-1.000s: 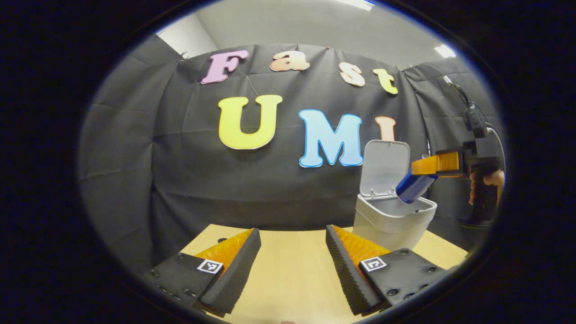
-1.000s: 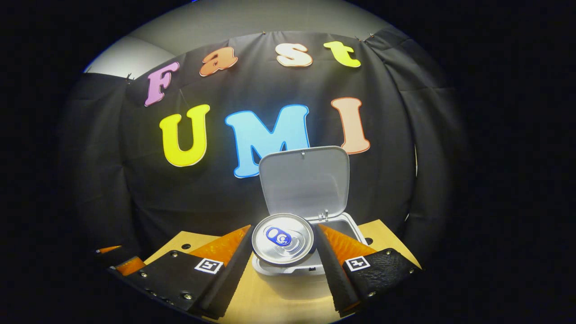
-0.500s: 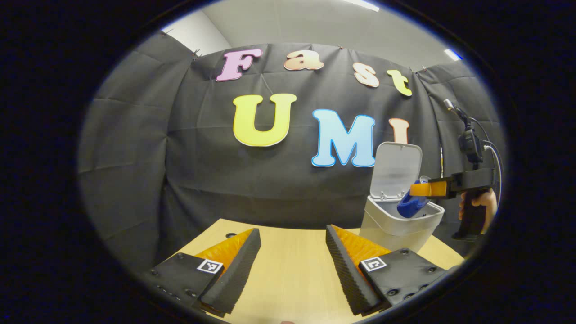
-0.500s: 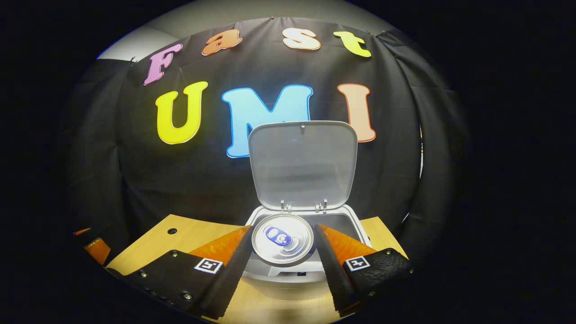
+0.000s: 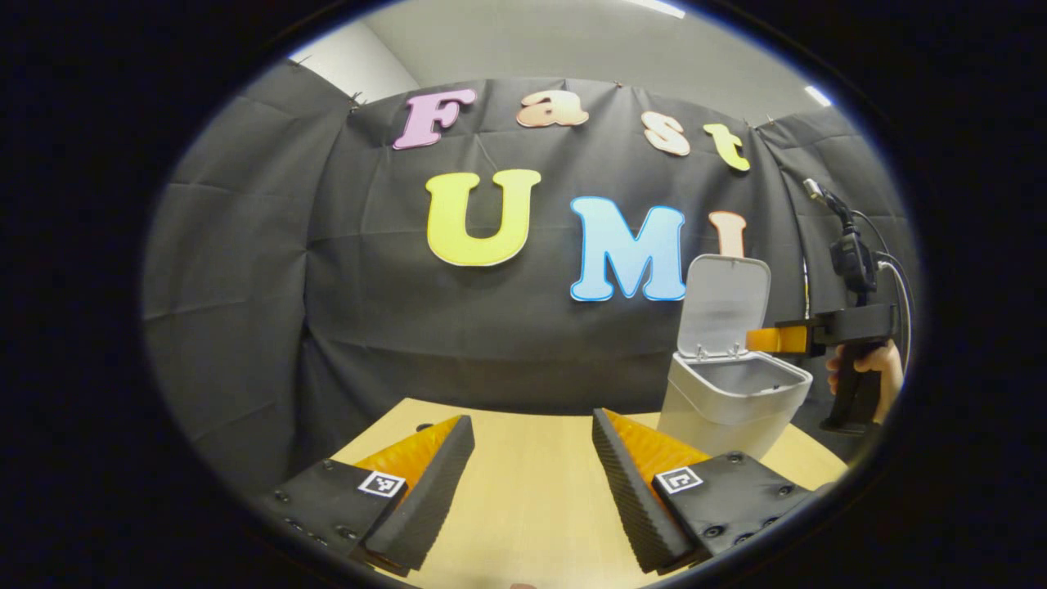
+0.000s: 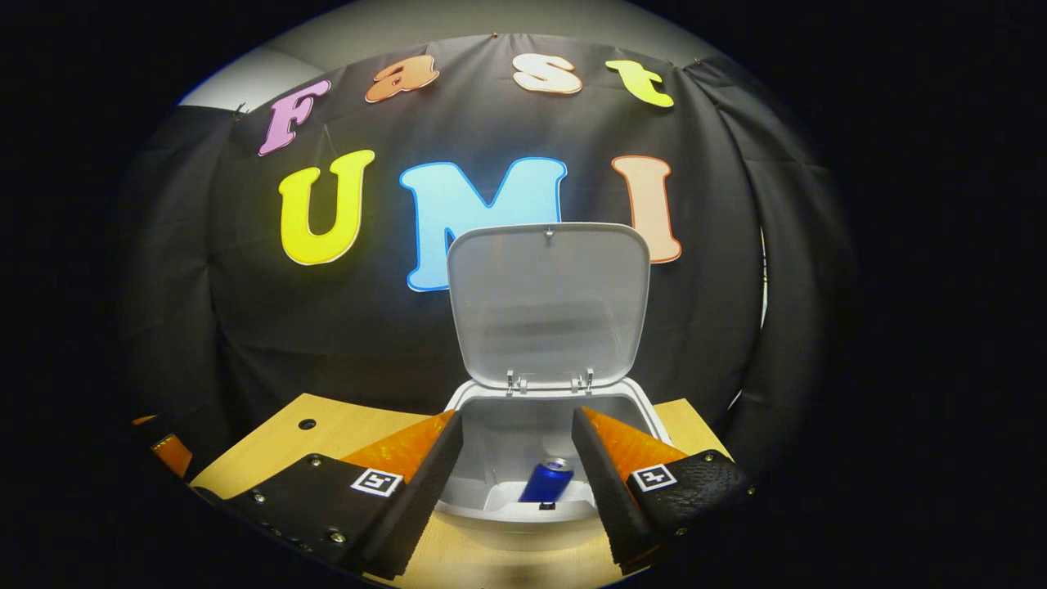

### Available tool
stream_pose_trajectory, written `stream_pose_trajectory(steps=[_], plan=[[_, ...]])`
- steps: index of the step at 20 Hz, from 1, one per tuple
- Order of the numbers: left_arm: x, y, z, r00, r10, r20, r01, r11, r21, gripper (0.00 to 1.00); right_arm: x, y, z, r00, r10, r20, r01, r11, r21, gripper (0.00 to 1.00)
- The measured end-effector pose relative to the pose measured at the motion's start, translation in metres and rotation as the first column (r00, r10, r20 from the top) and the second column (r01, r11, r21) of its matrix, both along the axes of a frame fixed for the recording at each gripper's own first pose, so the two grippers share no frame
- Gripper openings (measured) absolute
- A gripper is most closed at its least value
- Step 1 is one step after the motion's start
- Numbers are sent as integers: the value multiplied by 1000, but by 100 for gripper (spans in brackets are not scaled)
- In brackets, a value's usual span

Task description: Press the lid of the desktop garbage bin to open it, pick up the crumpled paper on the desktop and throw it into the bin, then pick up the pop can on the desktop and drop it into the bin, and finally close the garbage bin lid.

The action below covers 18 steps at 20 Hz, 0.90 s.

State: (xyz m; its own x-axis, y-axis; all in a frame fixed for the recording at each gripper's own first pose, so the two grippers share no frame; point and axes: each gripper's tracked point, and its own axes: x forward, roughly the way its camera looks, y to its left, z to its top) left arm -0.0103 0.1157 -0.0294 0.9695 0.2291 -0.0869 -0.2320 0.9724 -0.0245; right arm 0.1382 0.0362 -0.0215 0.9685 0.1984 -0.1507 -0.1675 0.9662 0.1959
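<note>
No label reads on the pop can (image 6: 546, 480); it has left my right gripper (image 6: 517, 483), now wide over the bin (image 6: 640, 413); my left gripper (image 5: 532, 483) is wide too.

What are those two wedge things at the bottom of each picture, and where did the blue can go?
Those wedges are the two fingers of a gripper, a grabbing tool a person holds in each hand. A camera rides on each one. In the left gripper view, the left gripper is open above the wooden table, and a hand holds the other tool by the bin. In the right gripper view, the right gripper is open over the bin, whose lid stands up. The blue can lies inside. Nothing is held.
</note>
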Motion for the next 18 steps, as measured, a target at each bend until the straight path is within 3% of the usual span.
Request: stream_pose_trajectory(steps=[18], plan=[[8,-15,-7,1000,-27,-8,27,1000,-2,100,11,-19,67,990,-35,133,45,996,-76,87]])
